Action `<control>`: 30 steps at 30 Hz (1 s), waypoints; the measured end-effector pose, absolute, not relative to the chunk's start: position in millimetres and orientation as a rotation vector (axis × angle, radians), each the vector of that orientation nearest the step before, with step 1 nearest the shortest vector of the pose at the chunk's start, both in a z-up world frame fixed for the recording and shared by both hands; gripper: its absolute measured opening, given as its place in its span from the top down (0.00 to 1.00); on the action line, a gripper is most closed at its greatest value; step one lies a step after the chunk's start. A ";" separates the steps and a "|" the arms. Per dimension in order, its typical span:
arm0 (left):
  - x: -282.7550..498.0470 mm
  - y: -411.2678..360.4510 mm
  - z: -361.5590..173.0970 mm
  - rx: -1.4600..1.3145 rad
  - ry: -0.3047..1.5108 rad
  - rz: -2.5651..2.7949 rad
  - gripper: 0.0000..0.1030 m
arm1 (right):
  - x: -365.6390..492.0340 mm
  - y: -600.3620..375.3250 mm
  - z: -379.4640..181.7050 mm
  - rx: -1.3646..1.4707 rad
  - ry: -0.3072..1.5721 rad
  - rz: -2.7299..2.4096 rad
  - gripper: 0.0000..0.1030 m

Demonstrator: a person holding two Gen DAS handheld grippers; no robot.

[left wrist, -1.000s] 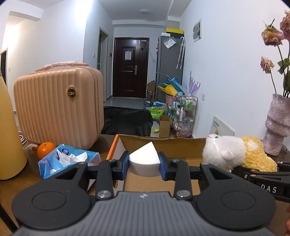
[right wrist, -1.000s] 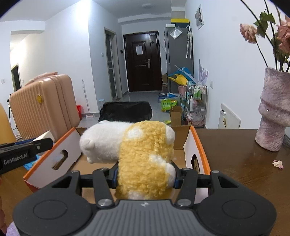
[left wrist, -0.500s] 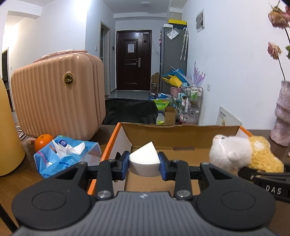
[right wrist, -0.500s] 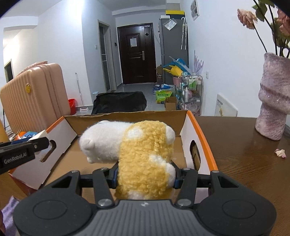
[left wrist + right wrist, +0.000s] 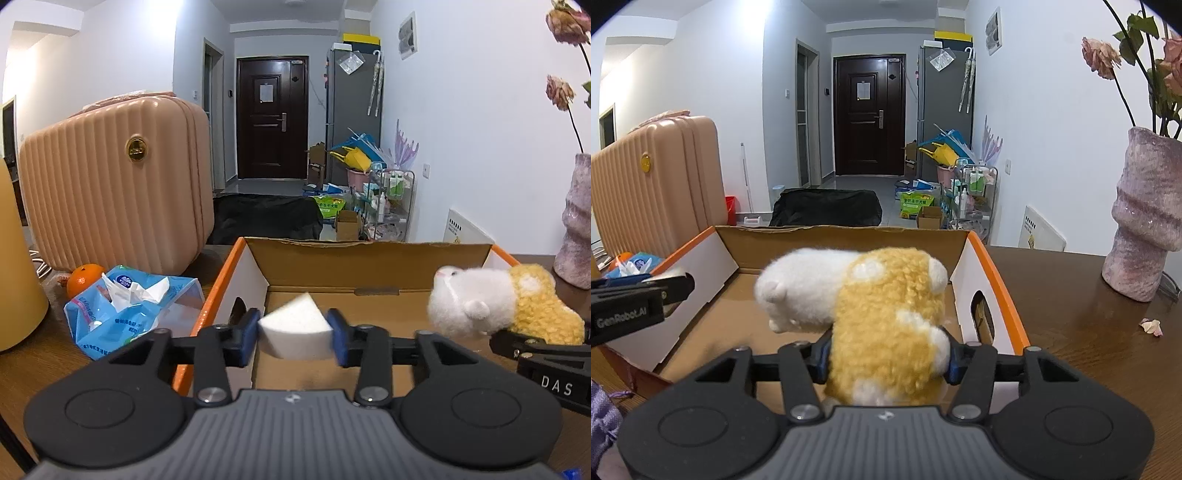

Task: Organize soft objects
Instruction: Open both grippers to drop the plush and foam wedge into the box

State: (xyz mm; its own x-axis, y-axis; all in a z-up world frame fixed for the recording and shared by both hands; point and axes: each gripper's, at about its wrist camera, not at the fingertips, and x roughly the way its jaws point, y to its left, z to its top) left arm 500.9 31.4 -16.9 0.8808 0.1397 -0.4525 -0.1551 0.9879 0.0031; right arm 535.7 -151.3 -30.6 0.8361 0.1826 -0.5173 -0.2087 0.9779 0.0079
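Observation:
My left gripper (image 5: 293, 341) is shut on a white wedge-shaped sponge (image 5: 293, 328) and holds it over the left part of an open cardboard box (image 5: 369, 254) with orange edges. My right gripper (image 5: 888, 356) is shut on a yellow and white plush toy (image 5: 886, 317) and holds it over the box (image 5: 846, 236), near its right wall. The plush toy also shows at the right in the left wrist view (image 5: 498, 304). The left gripper's side shows at the left edge of the right wrist view (image 5: 635, 304).
A blue tissue pack (image 5: 133, 310) and an orange (image 5: 85, 277) lie left of the box, before a pink suitcase (image 5: 110, 184). A yellow object (image 5: 18, 266) stands at far left. A pink vase with dried roses (image 5: 1145, 221) stands on the brown table (image 5: 1071, 295) at right. A petal (image 5: 1150, 326) lies near it.
Both grippers have come down and forward over the box, so its inside now fills more of both views. Each keeps its hold on its object.

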 end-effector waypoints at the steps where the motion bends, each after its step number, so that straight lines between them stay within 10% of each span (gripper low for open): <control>1: 500.9 32.8 -16.3 -0.040 0.467 0.156 0.37 | 535.6 -152.6 -30.2 -0.046 0.541 0.205 0.42; 3: 498.5 35.1 -14.9 -0.055 0.454 0.159 0.23 | 534.1 -155.2 -28.2 -0.039 0.528 0.195 0.20; 9: 493.0 39.1 -10.2 -0.073 0.415 0.210 0.00 | 532.0 -159.8 -26.9 -0.024 0.518 0.186 0.00; 30: 475.7 43.8 4.6 -0.122 0.390 0.207 0.00 | 503.1 -173.1 10.3 0.023 0.478 0.200 0.00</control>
